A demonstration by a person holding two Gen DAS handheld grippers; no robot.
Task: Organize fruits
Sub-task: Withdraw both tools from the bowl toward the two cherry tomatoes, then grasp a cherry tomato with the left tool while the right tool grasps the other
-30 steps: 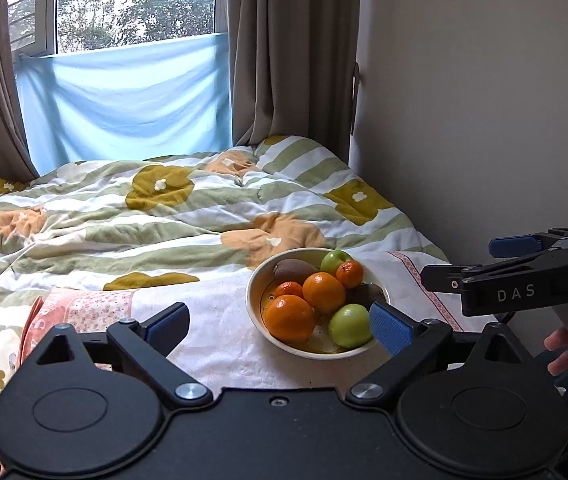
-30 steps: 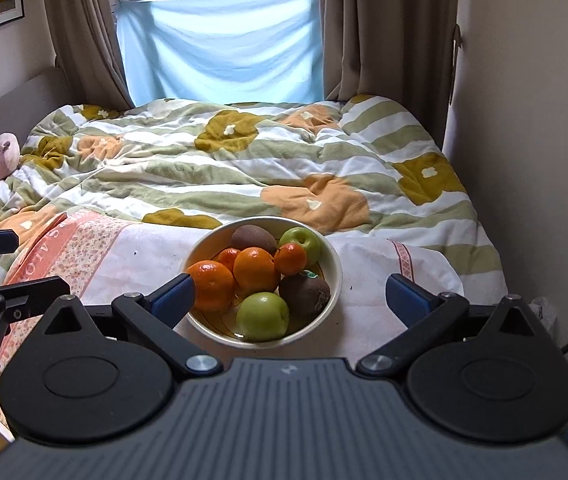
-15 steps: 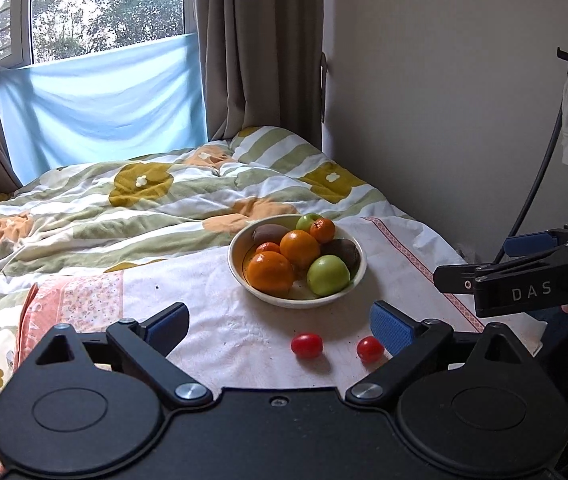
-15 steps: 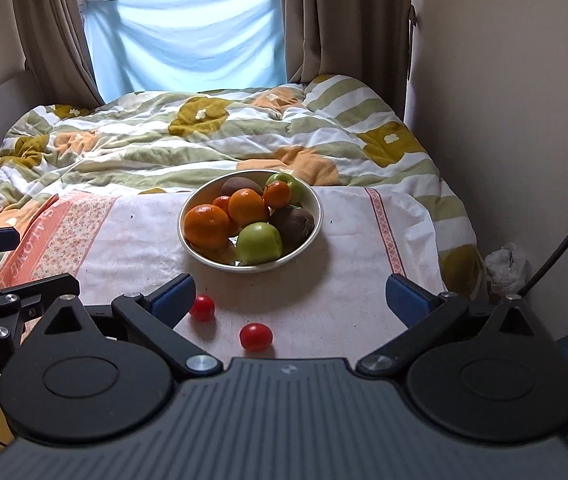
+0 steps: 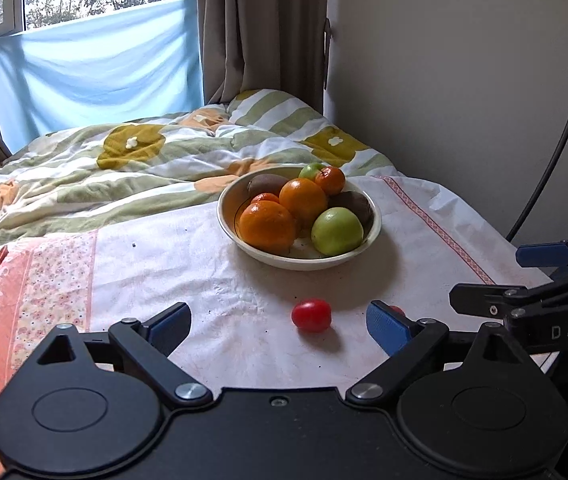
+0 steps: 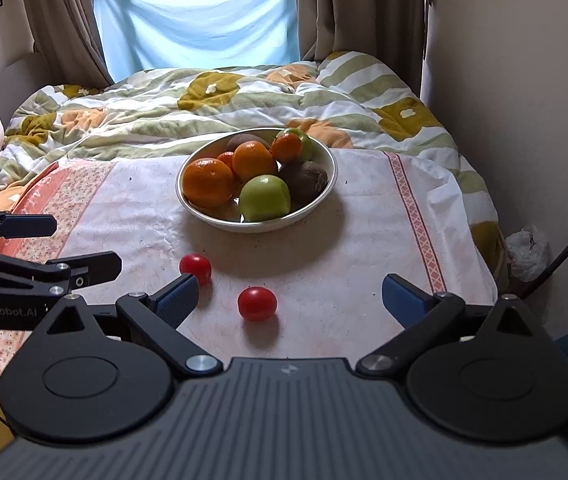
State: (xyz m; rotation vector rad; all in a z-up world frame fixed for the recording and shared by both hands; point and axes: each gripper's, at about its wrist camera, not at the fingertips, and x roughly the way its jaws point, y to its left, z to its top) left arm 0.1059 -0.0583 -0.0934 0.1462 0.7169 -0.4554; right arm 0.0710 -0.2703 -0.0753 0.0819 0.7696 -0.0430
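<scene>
Two tomatoes point(image 6: 257, 303) point(image 6: 195, 267) lay on the tabletop point(image 6: 363, 240) before the bowl point(image 6: 325, 196). Both claws point(image 5: 280, 322) point(image 6: 287, 300) hung released, empty. Tomatoes looked light, smooth, bruisable; best pinched gently across the middle.

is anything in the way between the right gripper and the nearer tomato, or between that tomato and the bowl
Nothing visible. The right gripper is open, with the nearer tomato lying on bare cloth between its fingers. From there to the bowl is open cloth too; the other tomato lies off to the left.
</scene>
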